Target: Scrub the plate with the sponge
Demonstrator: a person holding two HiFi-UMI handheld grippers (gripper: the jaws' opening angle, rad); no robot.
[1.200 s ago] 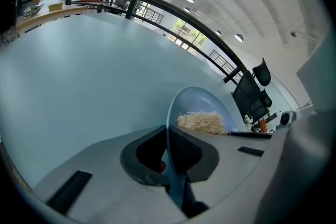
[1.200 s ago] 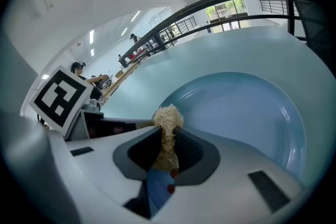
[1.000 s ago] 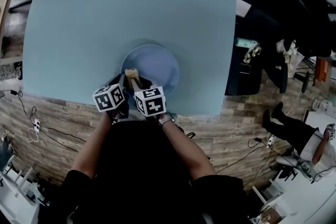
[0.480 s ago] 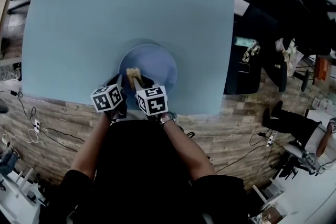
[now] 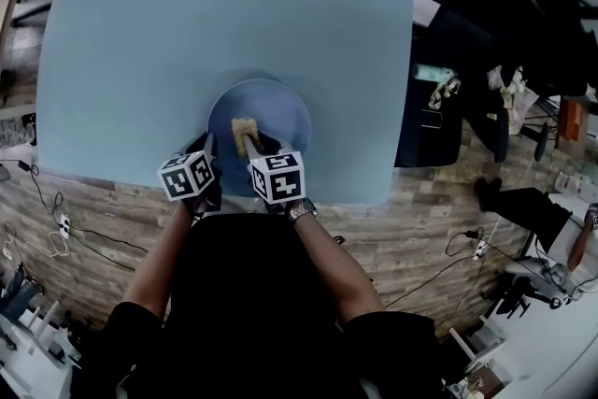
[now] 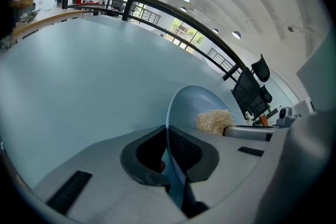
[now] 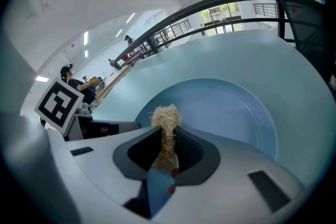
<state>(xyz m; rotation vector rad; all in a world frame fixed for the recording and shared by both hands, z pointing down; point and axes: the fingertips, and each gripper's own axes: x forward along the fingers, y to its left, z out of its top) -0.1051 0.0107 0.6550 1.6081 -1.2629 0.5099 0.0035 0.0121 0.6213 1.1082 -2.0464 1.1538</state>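
Head view takes in the whole pale blue bench point(image 5: 187, 14), smooth and matt, with the round blue plate point(image 5: 283, 110) near its close edge. The tan sponge point(image 5: 245, 134) sits on the plate's near-left part. The left gripper point(image 5: 207, 147) and right gripper point(image 5: 250, 148) are close side by side at the plate's near rim, each carrying a black-and-white marker cube. From that height the jaws are too small to read, though only this view shows the wood-plank floor point(image 5: 420, 220) past the bench edge. The left gripper view settles one pair: its dark, ribbed jaws are closed on the plate's thin rim, which runs edge-on between them, and the plate's shallow, glossy well curves away beyond. The sponge and the grey tip of the right gripper show off to one side. The right gripper view settles the other pair: its jaws pinch the sponge, a coarse, stringy, straw-coloured wad. It is squeezed narrow between the pads and fluffs out past them over the plate's near-left rim. Whether the sponge presses on the surface cannot be told. Both gripper views also show a dark railing point(image 6: 157, 5) beyond the bench's far edge
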